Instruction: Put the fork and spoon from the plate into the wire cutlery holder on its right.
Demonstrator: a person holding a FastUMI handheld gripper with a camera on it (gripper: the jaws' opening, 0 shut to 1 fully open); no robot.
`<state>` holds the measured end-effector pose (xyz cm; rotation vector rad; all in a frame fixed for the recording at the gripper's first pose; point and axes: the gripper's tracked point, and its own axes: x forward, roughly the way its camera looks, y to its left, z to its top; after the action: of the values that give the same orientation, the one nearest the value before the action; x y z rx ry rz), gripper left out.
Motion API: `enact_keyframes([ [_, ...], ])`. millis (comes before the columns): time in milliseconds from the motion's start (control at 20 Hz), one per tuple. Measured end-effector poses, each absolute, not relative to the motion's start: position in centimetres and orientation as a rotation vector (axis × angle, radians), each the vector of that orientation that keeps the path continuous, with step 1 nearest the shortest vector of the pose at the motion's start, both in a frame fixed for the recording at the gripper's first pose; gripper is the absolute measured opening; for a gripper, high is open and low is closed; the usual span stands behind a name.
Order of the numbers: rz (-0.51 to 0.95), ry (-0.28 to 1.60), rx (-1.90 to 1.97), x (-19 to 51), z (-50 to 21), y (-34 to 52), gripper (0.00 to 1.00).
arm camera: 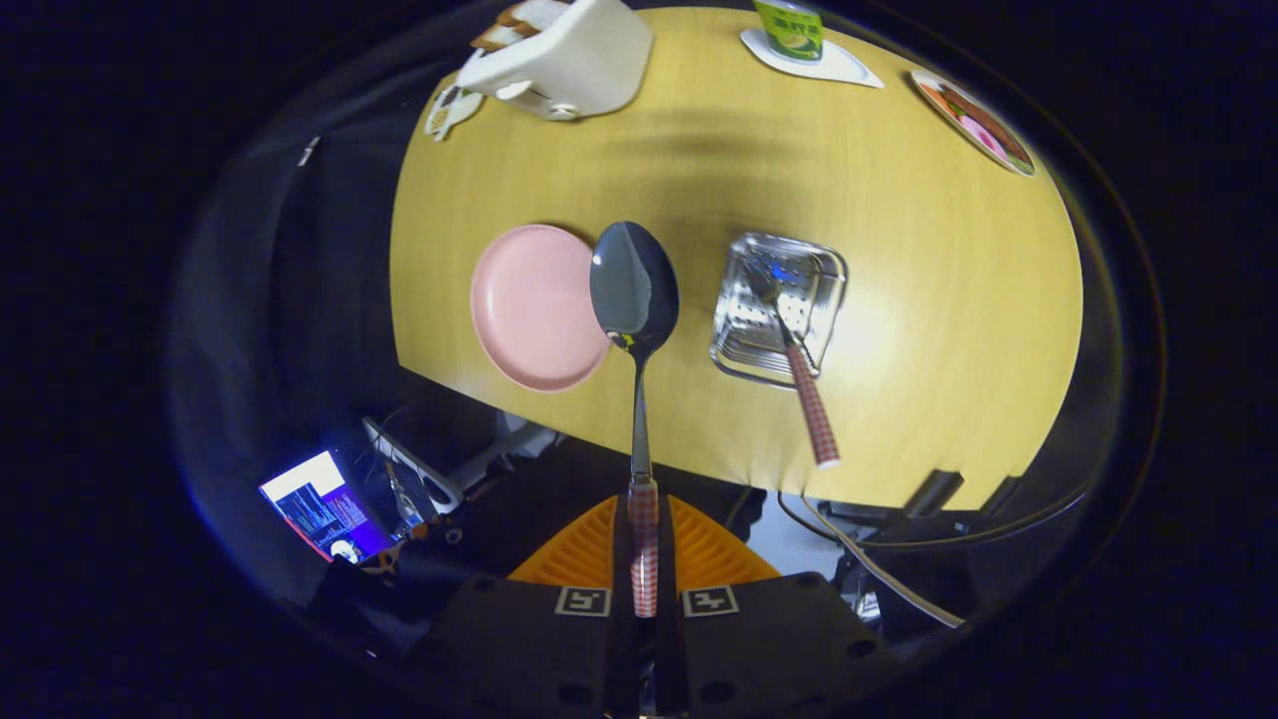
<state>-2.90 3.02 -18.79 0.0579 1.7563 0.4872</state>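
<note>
One piece of cutlery is already home: the fork (799, 364) stands head down in the wire cutlery holder (734, 330), its checked handle leaning out over the near rim toward the table edge. That leaves the spoon (635, 300), and the step in hand looks like carrying it across. The gripper (644, 559) is clenched on the spoon's checked handle, both fingers pressing it between them, so the shaft runs straight ahead and the bowl hangs high over the table (899, 250), above the gap between the pink plate (529, 305) and the holder. The plate is bare. By my reading, the next move calls for swinging the spoon rightward over the holder's mouth, tipping its bowl down beside the fork, then lowering before releasing.
</note>
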Motion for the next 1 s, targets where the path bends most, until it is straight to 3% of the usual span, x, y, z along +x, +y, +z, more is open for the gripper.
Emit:
enact_keyframes([
  [350,0.329,2.067,-0.075,-3.3,-19.5,-1.8,0.11],
  [700,0.214,2.169,-0.146,-0.8,-20.7,-1.7,0.12],
  [1000,0.210,2.192,-0.156,0.2,-21.6,-0.7,0.13],
])
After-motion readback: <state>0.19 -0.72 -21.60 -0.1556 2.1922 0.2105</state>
